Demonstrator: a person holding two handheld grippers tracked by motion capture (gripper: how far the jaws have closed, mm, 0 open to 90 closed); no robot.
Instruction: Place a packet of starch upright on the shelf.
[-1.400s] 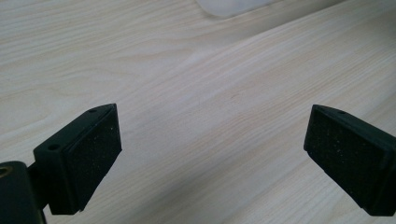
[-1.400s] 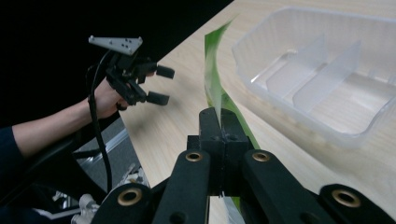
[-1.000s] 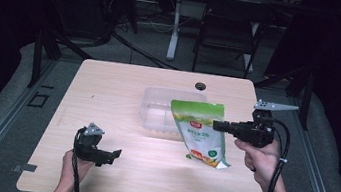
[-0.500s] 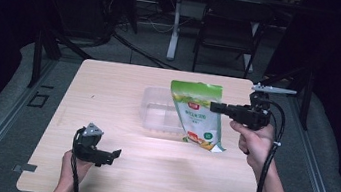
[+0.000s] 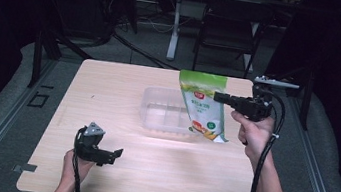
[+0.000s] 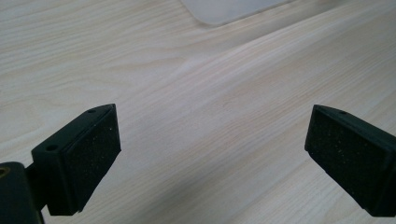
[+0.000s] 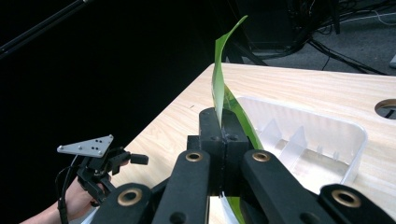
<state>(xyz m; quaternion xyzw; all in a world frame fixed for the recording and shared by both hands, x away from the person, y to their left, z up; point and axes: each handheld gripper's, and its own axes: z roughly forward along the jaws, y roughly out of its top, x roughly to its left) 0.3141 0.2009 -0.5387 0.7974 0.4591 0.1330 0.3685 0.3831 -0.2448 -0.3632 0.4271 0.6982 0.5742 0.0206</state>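
Pouch point(image 5: 202, 104) lifted higher, tray point(image 5: 156, 111) — seemingly empty

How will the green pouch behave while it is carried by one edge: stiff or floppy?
Probably floppy: the green pouch curves above the right gripper and hangs slanted. Likely light, since one edge pinch lifts it. It may swing over the clear tray.

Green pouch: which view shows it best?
High view: the green pouch faces the camera, printed front visible, hanging from the shut right gripper above the clear tray. Right gripper view catches it edge-on between the jaws. Left gripper view looks at tabletop.
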